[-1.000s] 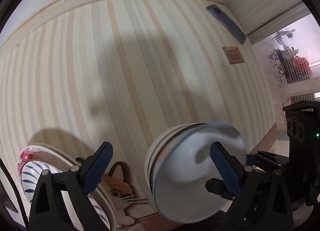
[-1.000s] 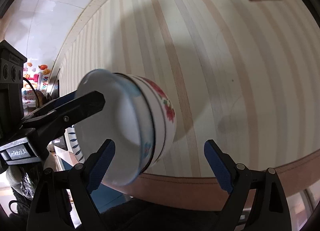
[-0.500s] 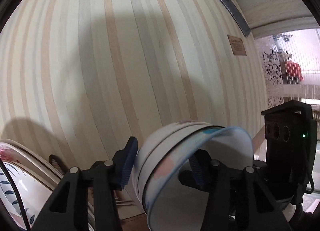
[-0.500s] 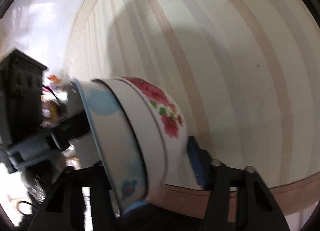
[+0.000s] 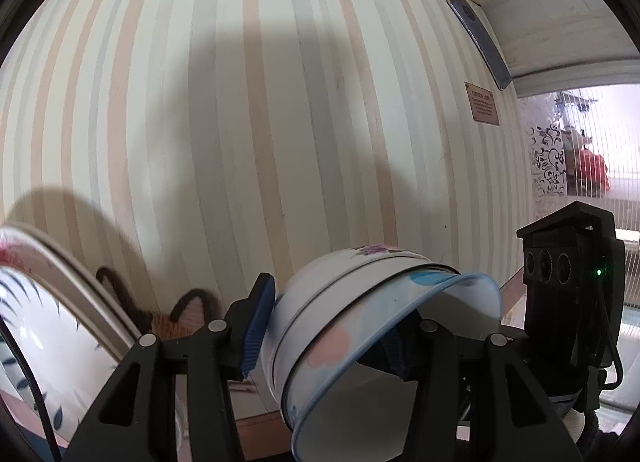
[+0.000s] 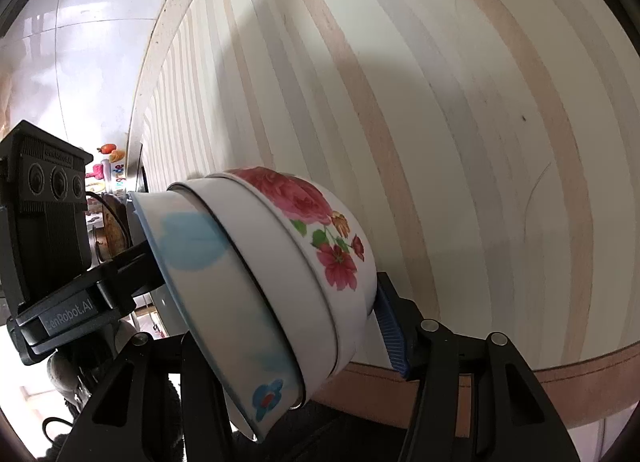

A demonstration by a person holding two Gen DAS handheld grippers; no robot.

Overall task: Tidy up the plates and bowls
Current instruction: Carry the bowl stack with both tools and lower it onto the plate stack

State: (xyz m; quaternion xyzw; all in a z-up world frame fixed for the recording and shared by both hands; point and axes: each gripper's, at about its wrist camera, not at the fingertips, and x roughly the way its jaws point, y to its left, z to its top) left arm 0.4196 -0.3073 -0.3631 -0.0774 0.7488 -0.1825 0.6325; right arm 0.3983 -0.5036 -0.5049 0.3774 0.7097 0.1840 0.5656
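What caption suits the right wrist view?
Both grippers, right and left, clamp a tilted stack of bowls before a striped wall.

White bowls (image 6: 280,282) with red roses and blue blotches; blue-padded black fingers (image 6: 390,326); cream, tan and grey striped wall (image 5: 240,122)

A wall of vertical cream, beige and pale grey stripes (image 5: 248,110) fills most of both views, with broad soft shadows lying across it. In the left wrist view a small brown plaque (image 5: 485,103) hangs on it at the right, below a slanted grey bar (image 5: 480,42). Further right, a bright window (image 5: 592,150) has a dark scrolled pattern along its edge. In the right wrist view a glossy white ceiling (image 6: 80,30) shows at far left, and a brown band (image 6: 520,382) runs under the stripes.
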